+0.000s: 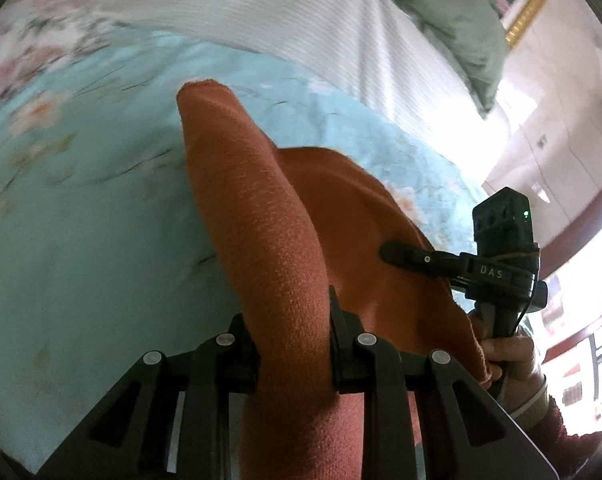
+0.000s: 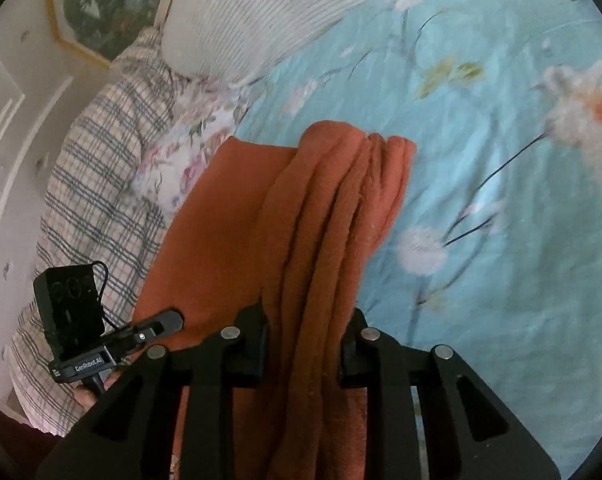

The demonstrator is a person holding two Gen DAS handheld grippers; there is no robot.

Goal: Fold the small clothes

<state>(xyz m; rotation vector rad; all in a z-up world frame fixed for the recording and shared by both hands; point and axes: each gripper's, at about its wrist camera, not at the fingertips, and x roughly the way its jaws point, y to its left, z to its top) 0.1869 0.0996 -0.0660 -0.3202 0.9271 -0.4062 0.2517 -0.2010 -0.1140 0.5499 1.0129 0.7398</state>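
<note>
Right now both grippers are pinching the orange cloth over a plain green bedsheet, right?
Not quite. The left gripper and the right gripper both have their fingers closed on the orange cloth, but the bedsheet under it is light blue with a flower print, not plain green. The right wrist view shows the flowers most clearly.

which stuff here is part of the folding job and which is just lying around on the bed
Part of the job:
orange garment
left gripper, shut on it
right gripper, shut on it

Just lying about:
floral bedsheet
striped pillow
plaid cloth
green cloth
</note>
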